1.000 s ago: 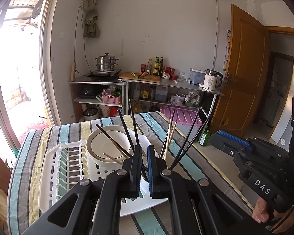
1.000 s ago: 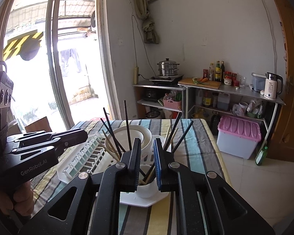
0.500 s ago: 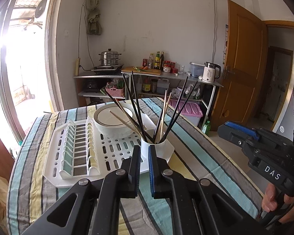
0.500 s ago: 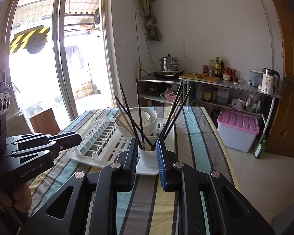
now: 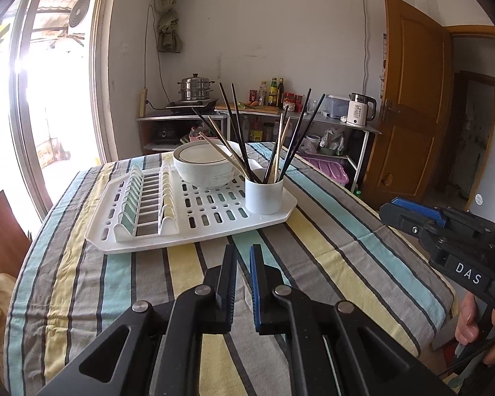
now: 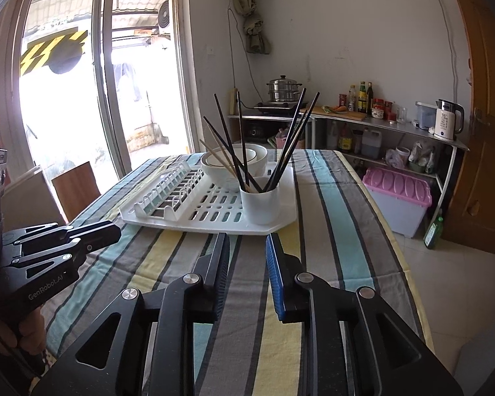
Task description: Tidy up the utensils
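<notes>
A white cup [image 5: 264,194] stands on the near right corner of a white drying rack [image 5: 188,227], with several black and wooden chopsticks [image 5: 237,132] fanned out of it. Behind it sits a white bowl [image 5: 203,168]. My left gripper [image 5: 242,250] hovers over the striped cloth in front of the rack, shut and holding nothing. In the right wrist view the cup [image 6: 260,203] stands just beyond my right gripper [image 6: 246,237]. Its jaws are opening, with only cloth showing between them.
The table wears a striped cloth [image 6: 333,231] whose right edge drops to the floor. Metal shelves [image 5: 340,122] with a kettle, bottles and a steamer pot line the back wall. A pink-lidded bin [image 6: 396,198], a wooden door [image 5: 412,99] and a chair back [image 6: 76,188] stand around.
Both grippers have drawn back from the cup and sunk toward the cloth, so the rack looks farther away. The right jaws have spread wider. The chopsticks stay in the cup.
</notes>
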Available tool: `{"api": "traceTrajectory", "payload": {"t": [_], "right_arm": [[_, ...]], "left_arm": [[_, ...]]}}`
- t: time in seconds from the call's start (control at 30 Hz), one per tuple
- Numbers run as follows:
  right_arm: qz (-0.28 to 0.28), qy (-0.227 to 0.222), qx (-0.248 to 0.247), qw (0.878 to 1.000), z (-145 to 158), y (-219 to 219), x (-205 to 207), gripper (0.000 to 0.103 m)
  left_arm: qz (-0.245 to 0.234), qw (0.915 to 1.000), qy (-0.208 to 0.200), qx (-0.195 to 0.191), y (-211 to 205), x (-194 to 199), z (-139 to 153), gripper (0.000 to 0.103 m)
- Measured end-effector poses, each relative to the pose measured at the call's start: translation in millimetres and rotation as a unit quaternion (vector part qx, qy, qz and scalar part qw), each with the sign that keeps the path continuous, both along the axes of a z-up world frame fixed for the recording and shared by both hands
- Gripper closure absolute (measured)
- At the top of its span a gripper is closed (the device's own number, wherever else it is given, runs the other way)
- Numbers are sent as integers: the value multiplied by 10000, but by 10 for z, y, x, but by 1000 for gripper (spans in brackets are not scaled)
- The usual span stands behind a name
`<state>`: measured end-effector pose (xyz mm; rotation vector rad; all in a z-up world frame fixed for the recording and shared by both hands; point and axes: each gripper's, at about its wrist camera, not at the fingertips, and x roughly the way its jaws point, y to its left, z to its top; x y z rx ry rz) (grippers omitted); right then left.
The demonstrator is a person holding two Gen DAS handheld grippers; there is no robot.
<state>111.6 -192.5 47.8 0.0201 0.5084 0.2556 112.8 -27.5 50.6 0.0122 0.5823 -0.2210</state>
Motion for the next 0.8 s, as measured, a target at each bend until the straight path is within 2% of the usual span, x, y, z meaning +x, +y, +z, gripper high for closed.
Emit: {"api": "traceTrajectory", "payload": {"t": [0.33, 0.5, 0.8], "right_arm": [[100, 129, -123, 9998, -171, 74, -260, 75], [71, 156, -146, 9997, -231, 57, -350, 75], [13, 267, -183, 9995, -319, 15, -367, 75]], "left_arm": [[296, 9993, 219, -113, 150, -280, -244, 96], [413, 9989, 223, -9, 188, -393, -333, 96], [437, 9981, 417, -108, 240, -404, -412, 96]]}}
